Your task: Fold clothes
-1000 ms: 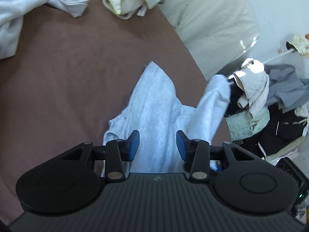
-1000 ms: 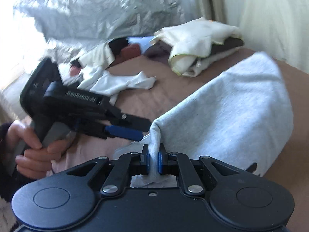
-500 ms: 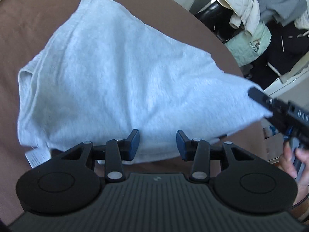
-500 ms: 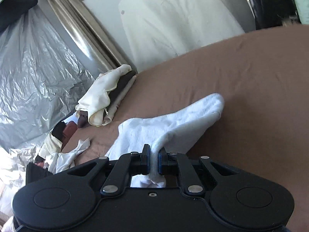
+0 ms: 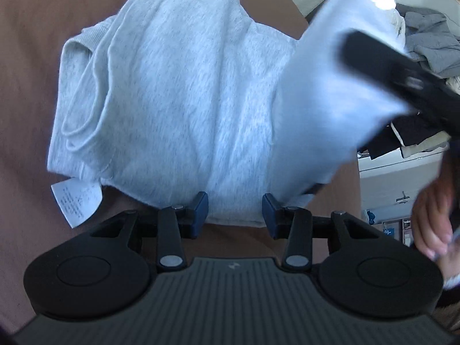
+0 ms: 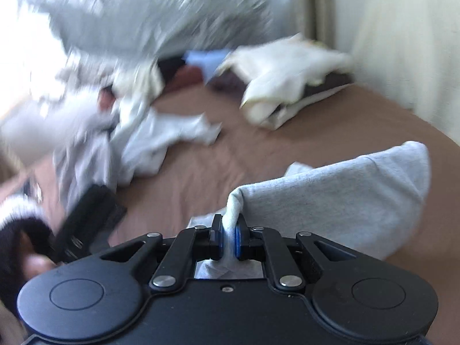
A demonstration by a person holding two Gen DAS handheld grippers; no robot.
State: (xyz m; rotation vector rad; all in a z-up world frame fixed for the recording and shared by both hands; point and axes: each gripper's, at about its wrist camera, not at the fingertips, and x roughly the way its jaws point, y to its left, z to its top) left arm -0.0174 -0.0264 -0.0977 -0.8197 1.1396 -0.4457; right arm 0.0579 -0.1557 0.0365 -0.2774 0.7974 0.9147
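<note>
A light grey sweatshirt [image 5: 178, 97] lies bunched on the brown bed cover [image 5: 26, 57], its white care label [image 5: 74, 201] sticking out at the near left. My left gripper [image 5: 234, 211] hovers open over the garment's near hem; the blue pads do not press on the cloth. My right gripper [image 6: 229, 240] is shut on a pinched fold of the same sweatshirt [image 6: 339, 201] and holds that side lifted. In the left wrist view the raised flap [image 5: 330, 86] hangs on the right, under the blurred black body of the right tool.
A cream garment [image 6: 287, 92] and crumpled white clothes [image 6: 161, 141] lie further back on the bed, before silver plastic sheeting [image 6: 143, 14]. A heap of grey and dark clothes [image 5: 425, 37] sits beyond the bed's right edge. A hand [image 5: 431, 224] shows at the right.
The left gripper has come closer and tipped down over the sweatshirt's near hem, still open. The right gripper swung away and back, keeping its pinch, and the held flap now stands raised on the right.
</note>
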